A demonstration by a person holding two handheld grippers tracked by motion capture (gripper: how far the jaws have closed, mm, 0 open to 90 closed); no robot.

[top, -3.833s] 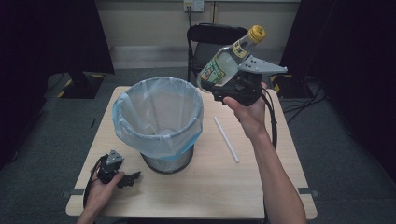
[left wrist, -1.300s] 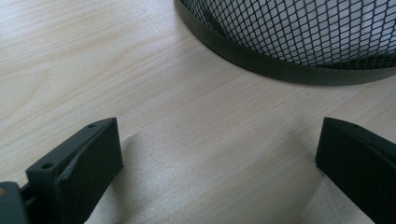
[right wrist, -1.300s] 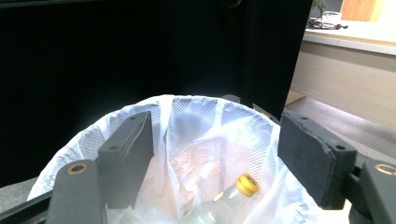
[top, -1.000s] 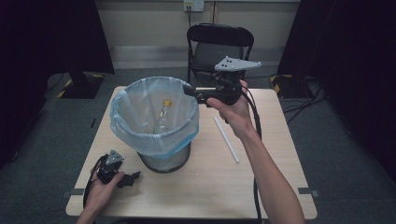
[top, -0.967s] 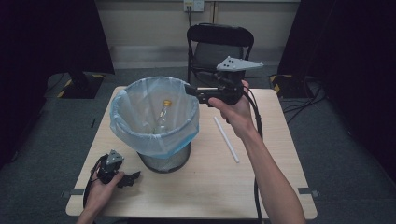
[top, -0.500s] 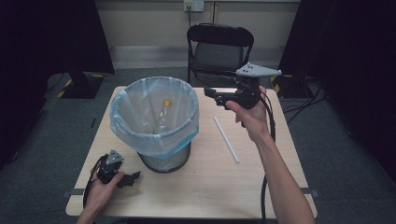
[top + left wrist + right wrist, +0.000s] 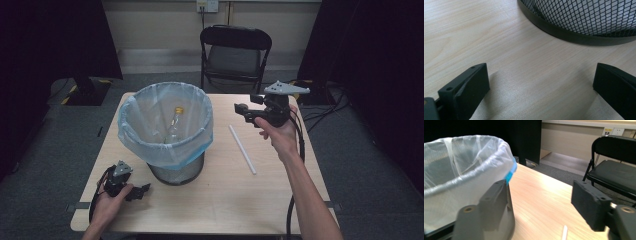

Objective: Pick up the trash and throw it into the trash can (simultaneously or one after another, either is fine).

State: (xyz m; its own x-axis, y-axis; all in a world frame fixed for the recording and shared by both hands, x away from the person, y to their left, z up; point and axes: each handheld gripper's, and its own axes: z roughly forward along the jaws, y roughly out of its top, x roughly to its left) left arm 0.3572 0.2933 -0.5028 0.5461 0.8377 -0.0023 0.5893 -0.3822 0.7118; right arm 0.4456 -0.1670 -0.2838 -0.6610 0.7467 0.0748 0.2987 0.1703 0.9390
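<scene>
A mesh bin lined with a clear bag stands on the left half of the wooden table. Inside it leans a clear bottle with a yellow cap. My right gripper hovers to the right of the bin's rim, pointing at it. Its jaws are open and have just been closing a little, with nothing between them. My left gripper rests on the table in front of the bin. It is open and empty, facing the bin's base.
A white straw lies on the table below my right gripper, its tip near the jaws. A black folding chair stands behind the table. The bag's rim rises close on the left of the right gripper view.
The bottle that my right gripper held above the bin now lies inside it. Since then the right gripper has drawn back to the right and sunk. The left gripper has stayed still.
</scene>
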